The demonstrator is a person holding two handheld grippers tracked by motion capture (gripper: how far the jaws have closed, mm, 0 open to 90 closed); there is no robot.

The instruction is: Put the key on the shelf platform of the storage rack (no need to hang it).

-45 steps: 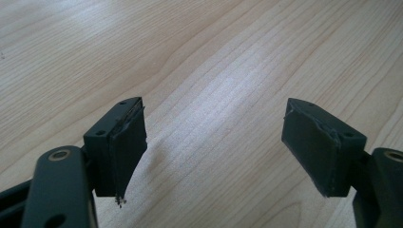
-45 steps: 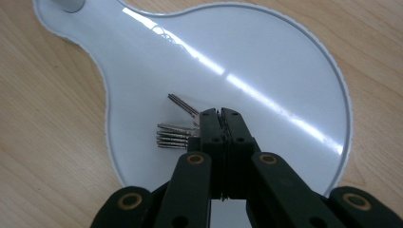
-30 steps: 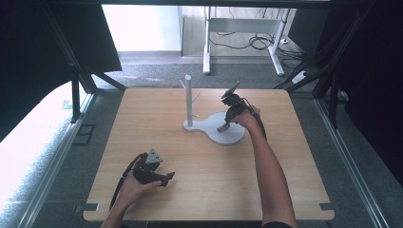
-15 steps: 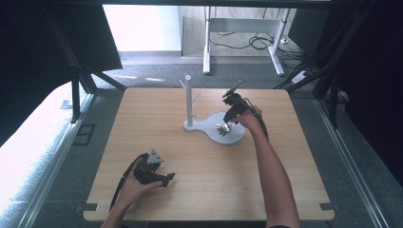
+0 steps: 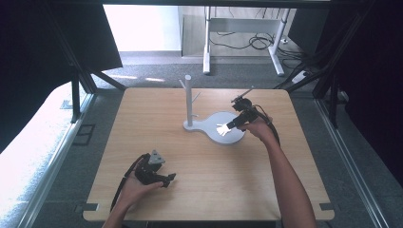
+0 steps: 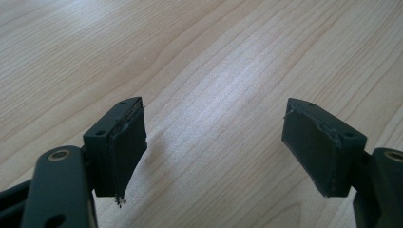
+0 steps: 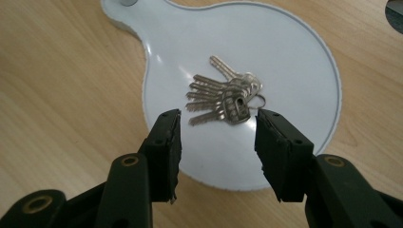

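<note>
Compared with a second ago, the right gripper (image 7: 216, 142) has drawn back a little from the middle of the white stand's round tray (image 5: 227, 140) toward the tray's right edge, and its jaws have just been opening — they now stand moderately wide with nothing between them, the bunch of keys (image 7: 223, 97) lying free just beyond the tips. In the earlier high view the gripper was lower and closer over the tray, where the keys now lie. The left gripper (image 5: 159, 176) has not shifted: it rests in the person's left hand (image 5: 135, 187) near the table's (image 5: 142, 118) front left, and in the left gripper view its jaws are spread wide over bare wood, holding nothing. The keys are silvery, fanned out from one ring, blades pointing to the left in the right gripper view and heads gathered at the right, one head showing a dark hole and a thin wire loop poking out beside it. They lie flat on the tray, somewhat right of its middle in that view, and touch neither jaw. In the high view they show as a small bright glint (image 5: 223, 129) on the tray, just off the gripper tips; the stand's upright post (image 5: 188, 99) rises from the narrow end of the base, well apart from the keys — its short pegs carry nothing.
</note>
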